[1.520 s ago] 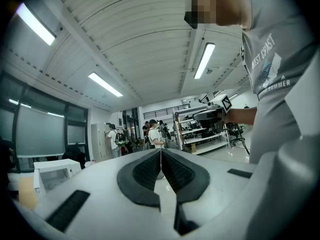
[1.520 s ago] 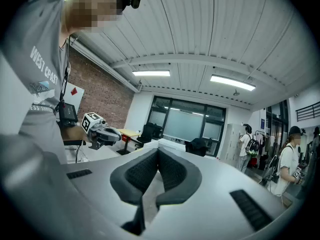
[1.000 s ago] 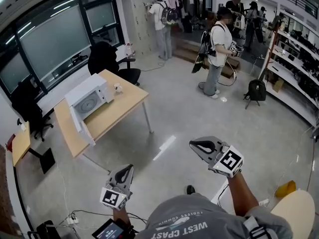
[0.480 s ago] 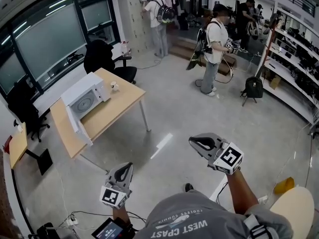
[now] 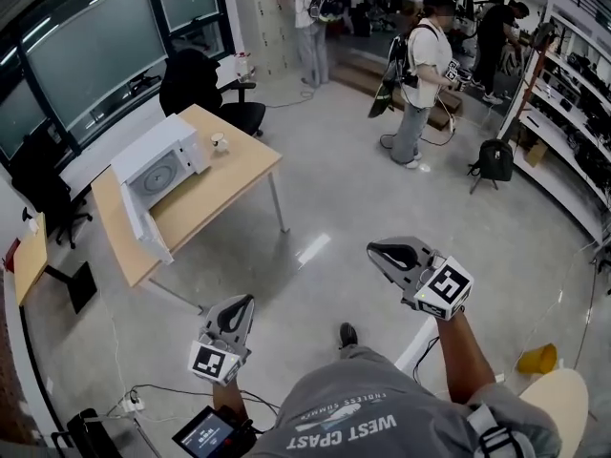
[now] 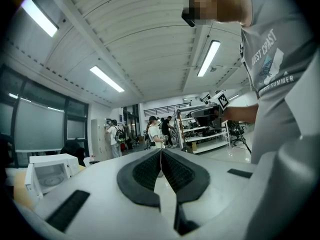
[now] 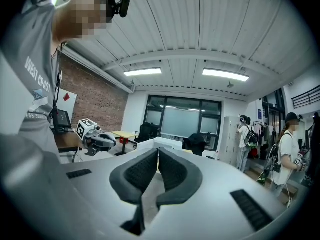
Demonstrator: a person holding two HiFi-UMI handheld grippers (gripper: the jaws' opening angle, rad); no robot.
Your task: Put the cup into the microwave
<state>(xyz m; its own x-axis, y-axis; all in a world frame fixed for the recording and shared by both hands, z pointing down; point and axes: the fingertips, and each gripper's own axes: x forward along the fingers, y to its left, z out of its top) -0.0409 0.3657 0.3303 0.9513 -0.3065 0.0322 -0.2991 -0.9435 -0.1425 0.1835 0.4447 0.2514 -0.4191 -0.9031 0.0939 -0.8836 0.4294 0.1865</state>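
A white microwave (image 5: 153, 175) stands with its door swung open on the wooden table (image 5: 215, 198) at the far left. A small white cup (image 5: 220, 142) sits on the table just right of it. Both grippers are held over bare floor, well short of the table. My left gripper (image 5: 247, 300) is shut and empty, as its own view shows (image 6: 161, 152), with the microwave (image 6: 47, 171) low at the left there. My right gripper (image 5: 372, 249) is also shut with nothing in it (image 7: 158, 152); the microwave (image 7: 172, 144) shows just beyond its jaws.
A black office chair (image 5: 205, 93) stands behind the table. A person with a backpack (image 5: 420, 74) stands mid-room and others are at the lockers (image 5: 310, 17). Shelves (image 5: 573, 113) line the right wall. A black bag (image 5: 494, 160) and a yellow object (image 5: 537, 359) lie on the floor.
The person carrying the grippers has stepped forward; a foot now shows below. Both grippers have advanced slightly towards the table and stay shut.
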